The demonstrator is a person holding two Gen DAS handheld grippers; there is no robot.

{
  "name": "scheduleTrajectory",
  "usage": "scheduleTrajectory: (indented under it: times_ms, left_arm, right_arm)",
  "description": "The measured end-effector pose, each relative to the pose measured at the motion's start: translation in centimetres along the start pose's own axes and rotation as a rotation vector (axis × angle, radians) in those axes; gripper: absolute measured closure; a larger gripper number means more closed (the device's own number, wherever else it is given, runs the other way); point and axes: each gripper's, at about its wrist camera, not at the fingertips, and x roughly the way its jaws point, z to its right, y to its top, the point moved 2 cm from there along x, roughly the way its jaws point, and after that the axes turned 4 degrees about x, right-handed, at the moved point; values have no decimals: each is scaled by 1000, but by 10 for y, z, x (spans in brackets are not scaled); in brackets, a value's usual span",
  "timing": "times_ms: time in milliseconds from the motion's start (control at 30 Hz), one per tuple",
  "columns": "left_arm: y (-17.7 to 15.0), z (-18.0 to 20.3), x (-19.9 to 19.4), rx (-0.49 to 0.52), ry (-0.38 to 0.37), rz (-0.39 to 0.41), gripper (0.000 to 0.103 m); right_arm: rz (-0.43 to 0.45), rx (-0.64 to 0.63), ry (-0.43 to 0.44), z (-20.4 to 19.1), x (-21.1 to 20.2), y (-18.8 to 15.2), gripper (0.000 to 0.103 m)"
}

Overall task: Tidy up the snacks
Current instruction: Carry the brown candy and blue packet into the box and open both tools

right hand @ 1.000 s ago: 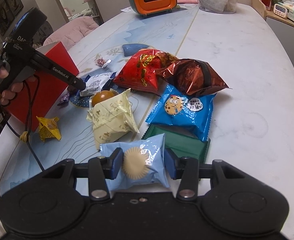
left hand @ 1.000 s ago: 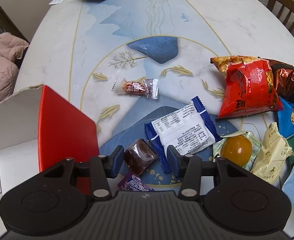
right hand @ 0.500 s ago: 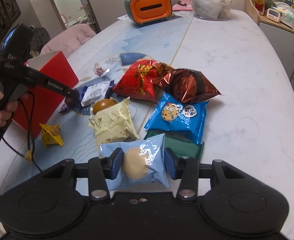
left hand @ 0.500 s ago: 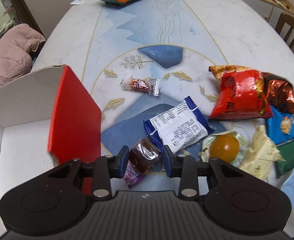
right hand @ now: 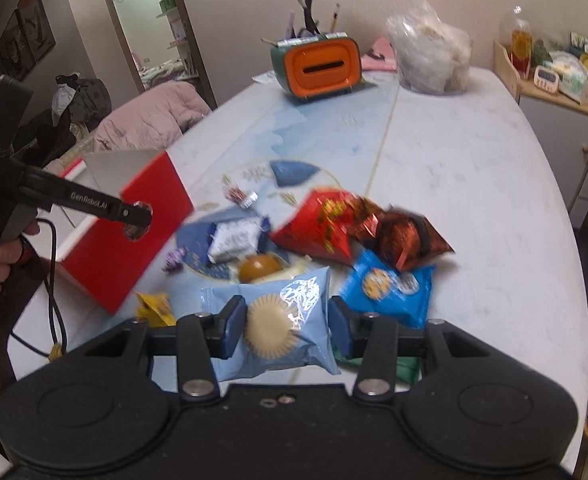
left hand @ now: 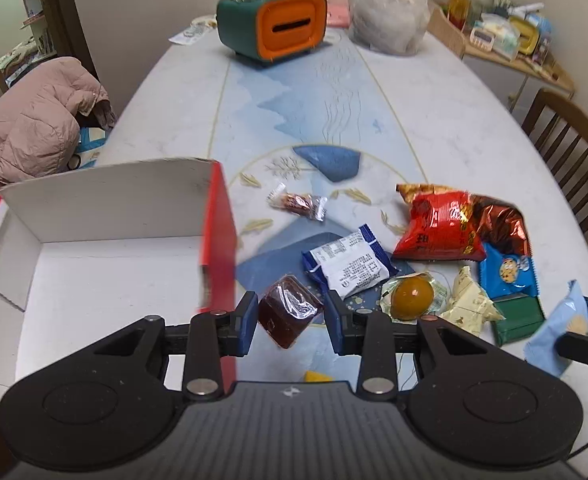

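Just beside the red box, left gripper clamps brown snack.

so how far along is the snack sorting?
Nothing packed: the red box shows a bare interior. In hand: left gripper holds a brown wrapped snack, right gripper a light-blue biscuit pack. Left: red chip bag, blue cookie pack, others on the table.

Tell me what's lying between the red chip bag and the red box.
In the left wrist view, between the red chip bag and the red box lies a white and blue packet on the table.
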Motion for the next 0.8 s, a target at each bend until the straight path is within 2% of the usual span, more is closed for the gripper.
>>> scheduleTrajectory:
  times_ms: [333,467,800]
  left_arm:
    - [-8,-62,-45,-17,-12,71,68]
    - [-13,-93,-52,-36,3,77,68]
    - [-28,-167,-55,-74,57,70,68]
  right_arm:
    - [46,-61,30,-81,8,32,58]
    - [60,-90,56,-116,23,47,58]
    - [30,-155,100,-197,78,72,58]
